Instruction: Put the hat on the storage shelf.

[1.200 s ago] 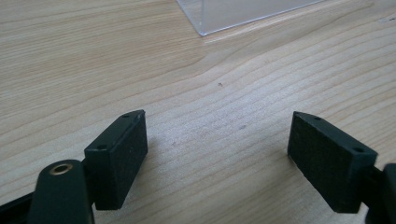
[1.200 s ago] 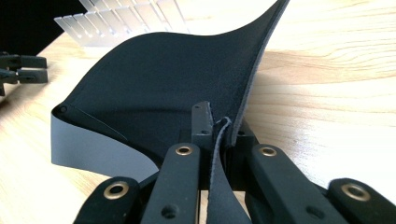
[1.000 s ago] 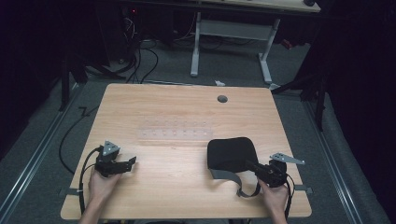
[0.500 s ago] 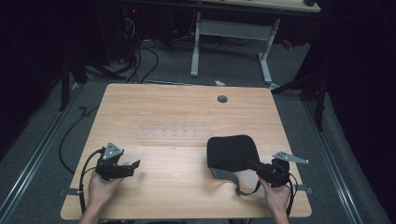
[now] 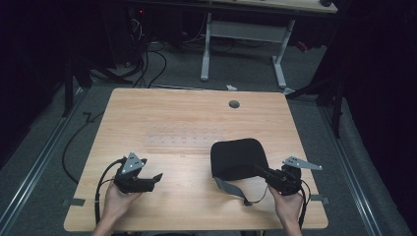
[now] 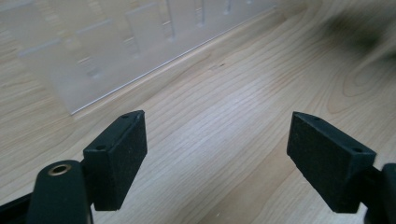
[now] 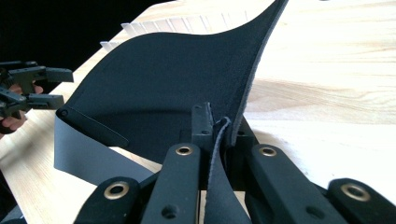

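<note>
Wooden counter [image 5: 177,123], dark room behind. Your right tongs [image 5: 260,171] are clamped on the near edge of the flat black rounded fabric pad [image 5: 238,157]; keep the pinch firm, lift slowly. Grey underside curls up. Left tongs [image 5: 156,177] gape empty, well left of pad.

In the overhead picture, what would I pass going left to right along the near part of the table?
Left gripper → black pad → right gripper, which is clamped on the pad's edge.
</note>
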A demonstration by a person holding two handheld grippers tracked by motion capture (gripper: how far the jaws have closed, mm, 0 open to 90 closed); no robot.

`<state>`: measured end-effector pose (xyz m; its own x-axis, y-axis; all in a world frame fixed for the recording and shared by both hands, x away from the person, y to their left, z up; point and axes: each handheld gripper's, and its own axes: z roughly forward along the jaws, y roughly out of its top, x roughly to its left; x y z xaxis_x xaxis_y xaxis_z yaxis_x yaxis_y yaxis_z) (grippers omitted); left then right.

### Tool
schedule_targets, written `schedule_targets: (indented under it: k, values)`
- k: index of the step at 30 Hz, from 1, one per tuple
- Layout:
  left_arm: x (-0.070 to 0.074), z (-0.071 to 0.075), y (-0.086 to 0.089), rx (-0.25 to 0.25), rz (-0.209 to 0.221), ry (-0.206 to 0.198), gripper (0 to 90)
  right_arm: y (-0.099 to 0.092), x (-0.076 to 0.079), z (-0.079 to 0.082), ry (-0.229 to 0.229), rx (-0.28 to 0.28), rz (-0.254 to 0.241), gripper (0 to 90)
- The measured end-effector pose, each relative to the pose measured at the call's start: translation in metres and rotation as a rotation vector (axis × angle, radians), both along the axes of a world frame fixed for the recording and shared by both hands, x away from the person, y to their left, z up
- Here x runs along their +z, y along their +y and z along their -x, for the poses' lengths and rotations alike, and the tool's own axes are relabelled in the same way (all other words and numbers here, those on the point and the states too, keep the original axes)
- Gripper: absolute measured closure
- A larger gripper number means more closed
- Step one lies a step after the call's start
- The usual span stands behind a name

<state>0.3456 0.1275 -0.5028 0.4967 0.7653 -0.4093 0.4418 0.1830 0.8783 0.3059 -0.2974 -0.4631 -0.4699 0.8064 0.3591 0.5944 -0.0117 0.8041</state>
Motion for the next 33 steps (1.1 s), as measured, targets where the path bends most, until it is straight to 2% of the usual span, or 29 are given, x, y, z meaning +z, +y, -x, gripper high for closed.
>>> schedule_targets:
  k: [5, 10, 19, 24, 29, 33]
  values:
    - [0.003, 0.004, -0.012, -0.041, -0.014, -0.012, 19.8, 0.009, 0.001, -0.003, 0.008, 0.028, -0.002, 85.7]
    - [0.01, 0.01, -0.028, -0.083, -0.008, -0.045, 19.1, 0.018, 0.002, -0.006, 0.019, 0.052, 0.002, 85.7]
    - [0.018, 0.015, -0.047, -0.147, -0.007, -0.08, 18.2, 0.033, 0.002, -0.011, 0.035, 0.095, 0.008, 85.7]
    - [0.017, 0.017, -0.055, -0.169, -0.024, -0.081, 18.1, 0.04, 0.003, -0.014, 0.046, 0.115, 0.008, 85.7]
    - [0.019, 0.019, -0.063, -0.191, -0.035, -0.109, 17.5, 0.05, 0.003, -0.017, 0.073, 0.14, 0.018, 85.6]
    - [0.021, 0.02, -0.066, -0.201, -0.038, -0.119, 17.4, 0.054, 0.003, -0.018, 0.074, 0.153, 0.02, 85.6]
